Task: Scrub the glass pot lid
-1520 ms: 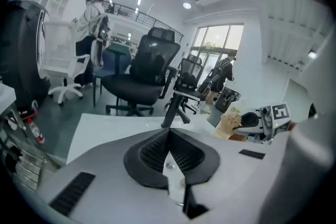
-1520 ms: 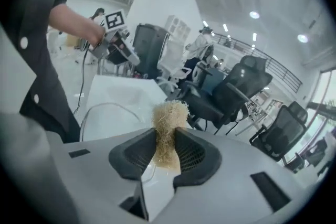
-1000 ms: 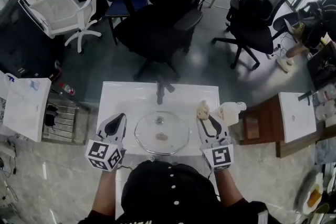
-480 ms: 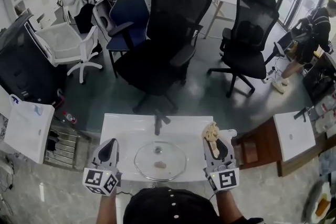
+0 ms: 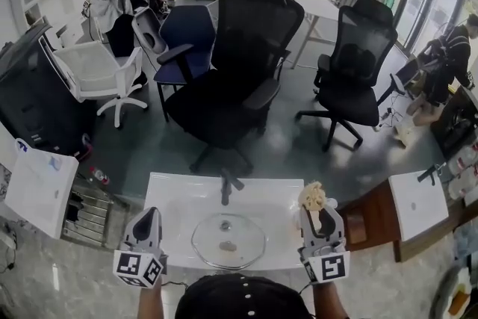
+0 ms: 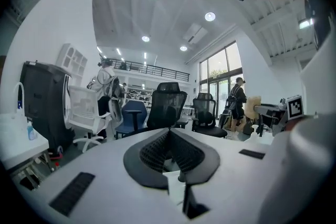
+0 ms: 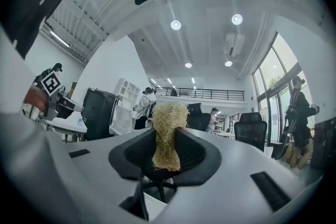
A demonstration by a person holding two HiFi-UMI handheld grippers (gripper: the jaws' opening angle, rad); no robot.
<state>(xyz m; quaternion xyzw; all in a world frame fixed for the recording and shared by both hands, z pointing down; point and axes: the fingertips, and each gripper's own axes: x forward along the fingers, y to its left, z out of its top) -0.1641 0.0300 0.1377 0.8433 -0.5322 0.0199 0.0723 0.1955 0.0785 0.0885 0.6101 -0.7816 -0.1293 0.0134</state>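
Note:
The round glass pot lid (image 5: 228, 241) lies flat in the white sink (image 5: 173, 199), with a brown smear on the glass near its knob. My left gripper (image 5: 149, 216) hovers left of the lid, its jaws shut with nothing between them. In the left gripper view the left gripper (image 6: 169, 131) points out level over the room. My right gripper (image 5: 314, 210) hovers right of the lid, shut on a tan fibrous scrubber (image 5: 312, 196). The right gripper view shows the scrubber (image 7: 168, 131) pinched upright between the black pads (image 7: 195, 152). Neither gripper touches the lid.
A dark faucet (image 5: 226, 187) stands at the sink's far rim. Black office chairs (image 5: 250, 48) crowd the floor beyond. A wooden table (image 5: 367, 219) with a white box (image 5: 418, 204) is at the right, another white box (image 5: 37, 190) at the left.
Both grippers have risen from beside the lid and tipped up toward level, the right one carrying the scrubber. The head view has lifted, showing more of the room.

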